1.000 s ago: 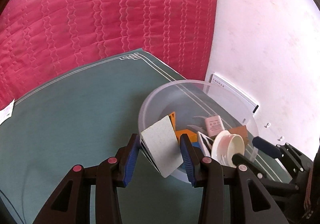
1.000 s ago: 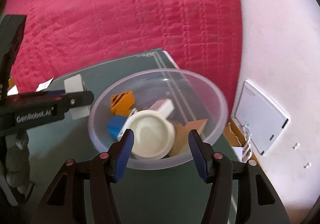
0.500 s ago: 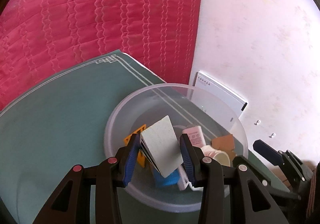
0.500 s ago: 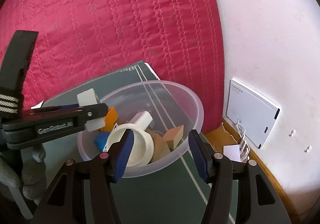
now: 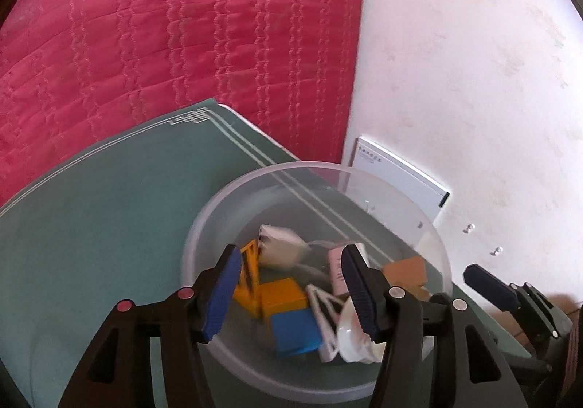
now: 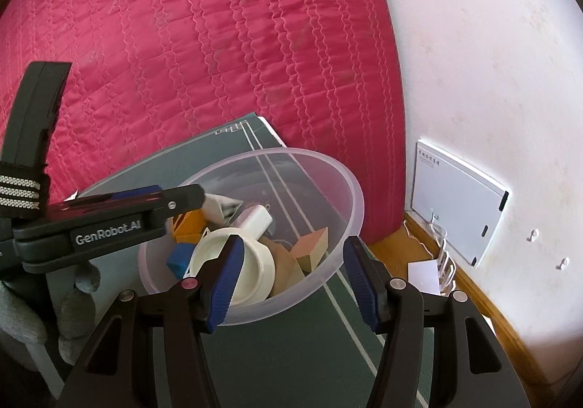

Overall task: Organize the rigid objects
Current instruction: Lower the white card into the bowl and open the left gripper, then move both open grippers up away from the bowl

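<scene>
I am looking along my left gripper (image 5: 291,284), held over a clear plastic bowl (image 5: 204,226) that sits on a green mat (image 5: 91,218) with pale border lines. Its blue-padded jaws have just been opening and now stand apart with nothing between them. A pale grey card pack (image 5: 278,246) lies blurred and tilted inside the bowl at about 12 o'clock from the jaws.

Also in the bowl, from the left wrist view: an orange block (image 5: 282,295) near the middle, a blue block (image 5: 293,331) touching it at 6 o'clock, a white clip (image 5: 324,317) just beside both at 3 o'clock, a pink box (image 5: 337,269) and a brown wooden block (image 5: 406,271) toward 2 o'clock.

My right gripper (image 6: 291,284) reaches in from 5 o'clock of the bowl. Its jaws straddle the near rim. The left pad lies across a cream round lid (image 6: 251,273) inside the bowl and the right pad is outside the wall; I cannot tell whether either pad touches anything.

Behind the mat a red quilted bedspread (image 5: 164,36) fills the top left. A white wall (image 5: 473,62) fills the right, with a flat white box (image 6: 459,204) leaning against it.
</scene>
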Demonstrator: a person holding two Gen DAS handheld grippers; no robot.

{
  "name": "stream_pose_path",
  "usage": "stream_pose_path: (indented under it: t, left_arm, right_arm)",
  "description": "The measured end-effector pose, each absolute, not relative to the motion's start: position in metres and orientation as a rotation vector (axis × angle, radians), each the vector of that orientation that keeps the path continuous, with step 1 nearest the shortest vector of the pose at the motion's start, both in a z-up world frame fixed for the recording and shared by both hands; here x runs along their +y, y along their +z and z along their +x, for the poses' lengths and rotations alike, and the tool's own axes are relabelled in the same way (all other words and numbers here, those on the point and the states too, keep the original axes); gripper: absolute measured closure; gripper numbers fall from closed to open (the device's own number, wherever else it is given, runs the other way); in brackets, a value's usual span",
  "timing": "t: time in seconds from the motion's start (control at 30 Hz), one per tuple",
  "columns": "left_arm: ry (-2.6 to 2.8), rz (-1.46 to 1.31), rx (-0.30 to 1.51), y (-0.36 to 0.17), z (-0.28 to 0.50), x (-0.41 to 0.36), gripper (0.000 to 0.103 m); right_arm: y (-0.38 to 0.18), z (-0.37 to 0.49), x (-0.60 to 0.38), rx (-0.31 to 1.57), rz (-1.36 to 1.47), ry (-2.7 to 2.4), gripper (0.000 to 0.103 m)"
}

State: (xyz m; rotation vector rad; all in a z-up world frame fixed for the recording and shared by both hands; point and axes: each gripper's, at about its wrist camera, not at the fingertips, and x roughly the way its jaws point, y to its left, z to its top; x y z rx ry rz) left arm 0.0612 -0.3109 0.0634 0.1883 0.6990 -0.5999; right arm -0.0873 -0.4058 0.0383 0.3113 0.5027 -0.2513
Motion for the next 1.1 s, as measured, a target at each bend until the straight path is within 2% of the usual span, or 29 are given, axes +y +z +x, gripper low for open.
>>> stream_pose_path:
  t: [0.17, 0.23, 0.53, 0.8, 0.9, 1.1]
  left_arm:
    - [-0.538, 0.19, 0.687, 0.063, 0.058, -0.297, 0.035]
    - [-0.504, 0.198, 0.682, 0.063, 0.056, -0.292, 0.026]
    - [-0.397, 0.252, 0.654, 0.064, 0.042, -0.277, 0.012]
    - [-0.346, 0.269, 0.63, 0.068, 0.032, -0.267, 0.004]
    - [-0.338, 0.278, 0.619, 0.07, 0.029, -0.266, 0.002]
    - [-0.325, 0.287, 0.606, 0.071, 0.023, -0.261, 0.001]
  right_arm:
    - [0.038, -0.087, -0.406, 0.503, 0.312, -0.252, 0.045]
    - [0.038, -0.087, -0.406, 0.504, 0.312, -0.252, 0.045]
    - [0.039, -0.089, -0.407, 0.502, 0.31, -0.259, 0.045]
    - [0.039, -0.097, -0.404, 0.51, 0.308, -0.26, 0.044]
    - [0.039, -0.1, -0.4, 0.519, 0.307, -0.252, 0.041]
    - [0.038, -0.103, -0.389, 0.547, 0.294, -0.213, 0.028]
